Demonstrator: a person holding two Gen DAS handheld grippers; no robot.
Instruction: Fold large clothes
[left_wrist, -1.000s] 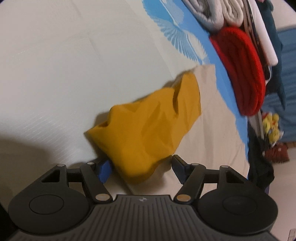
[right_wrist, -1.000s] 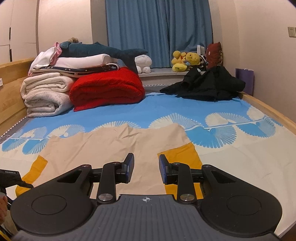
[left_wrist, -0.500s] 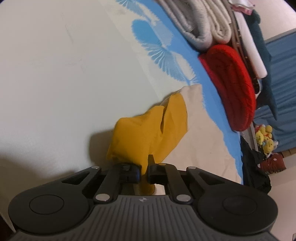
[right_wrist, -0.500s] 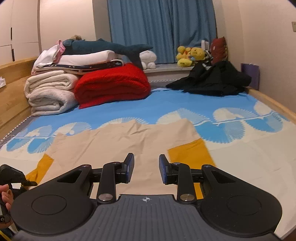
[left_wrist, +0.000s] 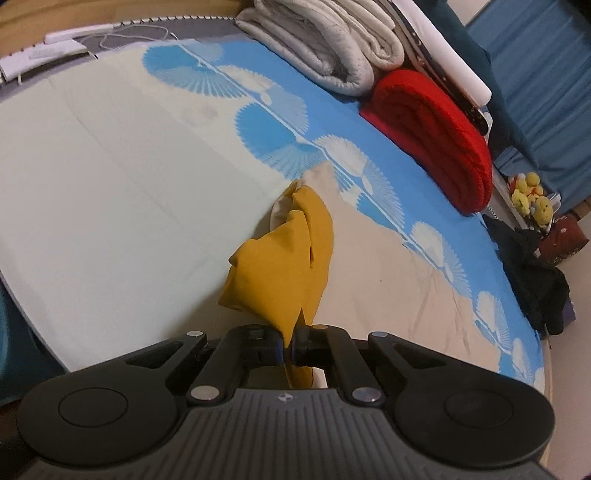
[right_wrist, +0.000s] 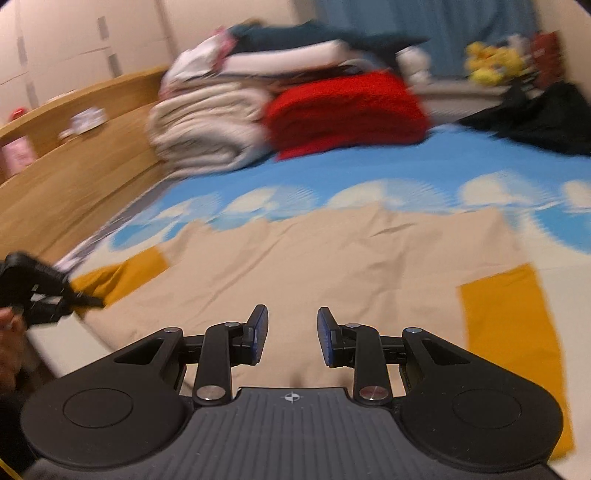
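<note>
A wide bed covered in a blue and cream sheet with a white fan pattern (left_wrist: 110, 177) fills both views, with a wooden headboard (right_wrist: 74, 155) along its far left side. Spread flat across the middle of the bed lies the large beige garment with mustard-yellow sleeves (right_wrist: 332, 258); its right sleeve rests flat on the sheet, while its left sleeve (left_wrist: 288, 266) is bunched and lifted off the bed. Behind the garment, near the headboard, a folded stack of cream and grey blankets (left_wrist: 325, 44) sits touching a rolled red knitted blanket (left_wrist: 436, 133). A crumpled black piece of clothing (left_wrist: 535, 280) lies at the far edge, close to some yellow plush toys (left_wrist: 532, 195). The left gripper (left_wrist: 287, 345) is clamped tight on the end of the yellow left sleeve. The right gripper (right_wrist: 291, 334) hovers over the beige body of the garment, its blue-padded jaws partly apart with nothing between them
</note>
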